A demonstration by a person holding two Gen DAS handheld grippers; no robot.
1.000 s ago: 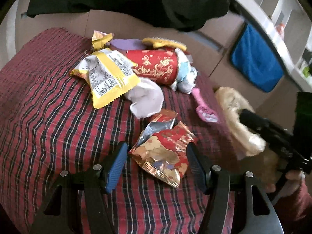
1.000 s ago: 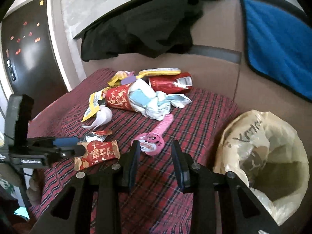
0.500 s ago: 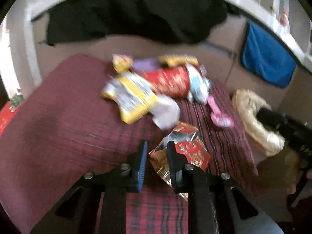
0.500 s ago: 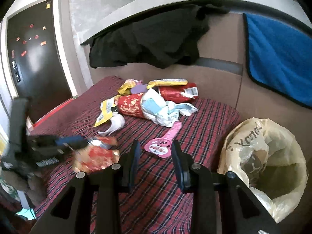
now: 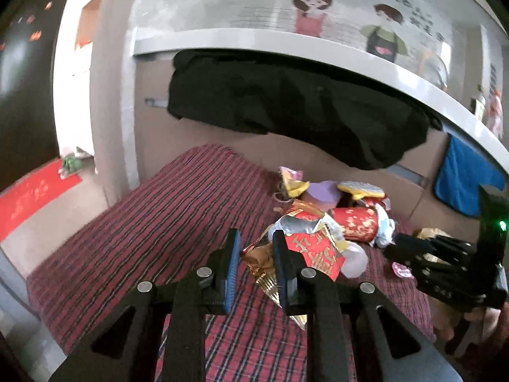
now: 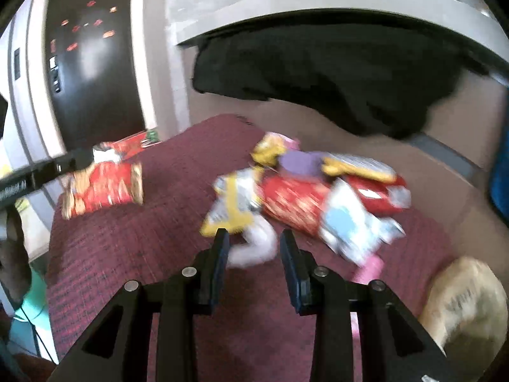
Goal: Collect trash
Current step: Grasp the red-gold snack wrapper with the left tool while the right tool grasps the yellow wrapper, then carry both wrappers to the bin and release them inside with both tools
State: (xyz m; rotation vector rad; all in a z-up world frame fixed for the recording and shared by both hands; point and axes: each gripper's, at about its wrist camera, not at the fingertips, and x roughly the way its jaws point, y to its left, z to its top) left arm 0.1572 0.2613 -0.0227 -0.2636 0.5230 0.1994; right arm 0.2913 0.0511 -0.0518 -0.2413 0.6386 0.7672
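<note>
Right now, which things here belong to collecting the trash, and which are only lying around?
For the job:
- red wrapper in the left tool
- wrapper pile
- trash bag
- right tool, holding nothing

Just lying about:
- black cloth
- blue towel
- plaid cover

A black cloth hangs over the brown backrest behind the red plaid cover. A blue towel hangs further right, and cartoon figures decorate the wall above a grey ledge.
</note>
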